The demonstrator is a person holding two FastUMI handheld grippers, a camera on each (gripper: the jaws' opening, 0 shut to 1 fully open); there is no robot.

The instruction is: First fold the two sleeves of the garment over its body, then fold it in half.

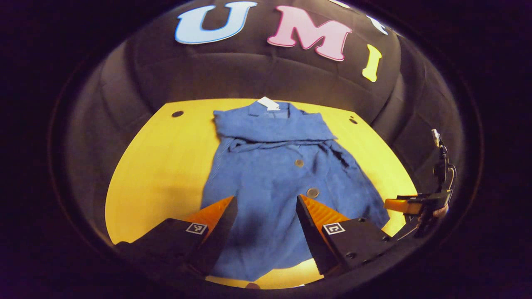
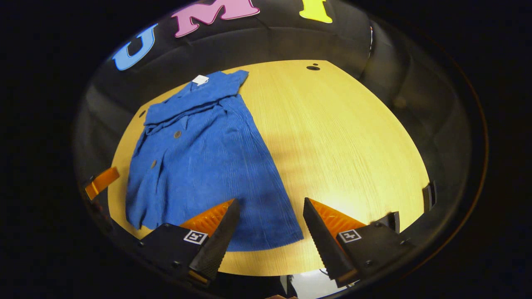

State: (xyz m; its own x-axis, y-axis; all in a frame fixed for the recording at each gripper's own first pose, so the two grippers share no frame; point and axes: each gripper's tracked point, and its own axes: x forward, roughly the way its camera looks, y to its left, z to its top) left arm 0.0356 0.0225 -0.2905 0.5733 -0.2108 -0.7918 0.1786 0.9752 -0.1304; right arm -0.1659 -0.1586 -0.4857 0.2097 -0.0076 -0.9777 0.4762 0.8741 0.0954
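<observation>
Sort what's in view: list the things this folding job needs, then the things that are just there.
Part of the job:
blue garment, sleeves already folded across its chest
left gripper, open
right gripper, open

Just there:
yellow table
white tag at the collar

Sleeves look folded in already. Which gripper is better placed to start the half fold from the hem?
Left, probably. The left gripper hangs open over the garment near its hem; the right gripper is open at the hem's corner, half over bare table.
</observation>
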